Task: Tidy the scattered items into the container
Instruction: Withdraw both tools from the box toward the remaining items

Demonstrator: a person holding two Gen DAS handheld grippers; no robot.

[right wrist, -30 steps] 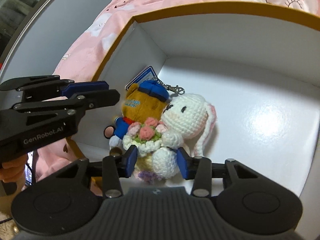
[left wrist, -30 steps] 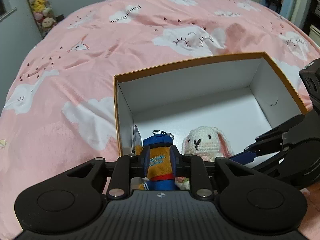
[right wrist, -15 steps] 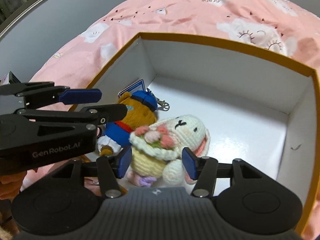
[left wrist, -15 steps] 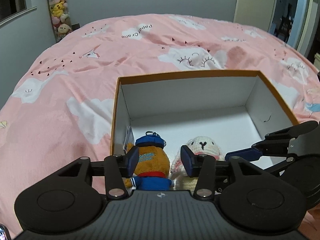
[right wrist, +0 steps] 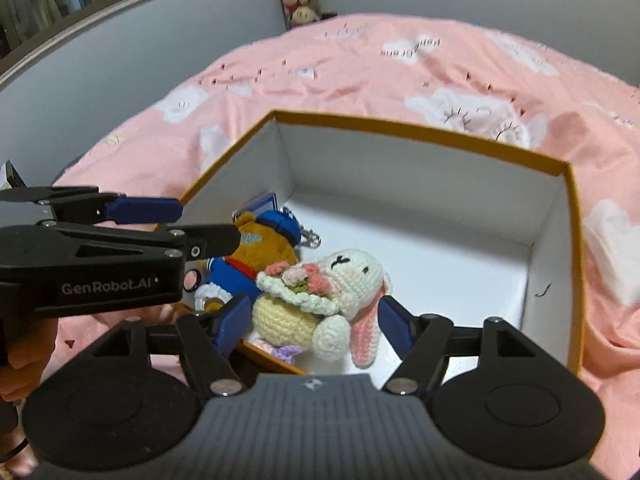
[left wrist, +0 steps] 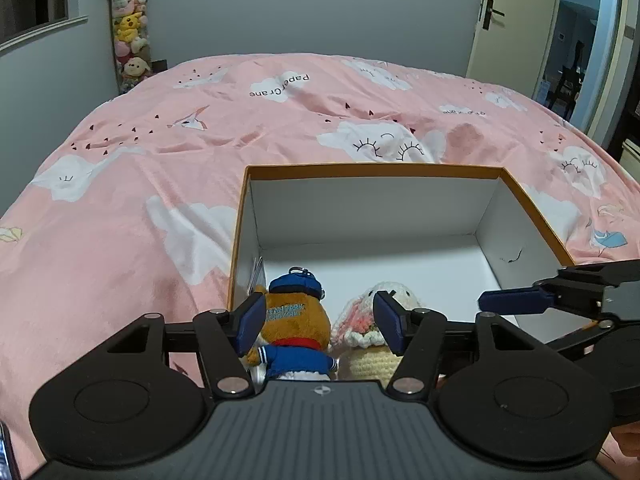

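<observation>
An open box with orange rim and white inside sits on the pink bed. A brown bear plush with blue cap and a white crochet bunny with flowers lie in its near left corner. My left gripper is open above the near edge, with the toys showing between its fingers, apart from them. My right gripper is open over the near edge, its fingers either side of the bunny without pressing it. Each gripper shows in the other's view.
The pink duvet with white clouds spreads around the box. A tall clear tube of plush toys stands by the far wall. A door is at the back right. A card tag leans against the box's left wall.
The left gripper let go of the bear and opened, then both grippers drew back and up from the box. The toys stay inside, and the bunny has tipped onto its side.
</observation>
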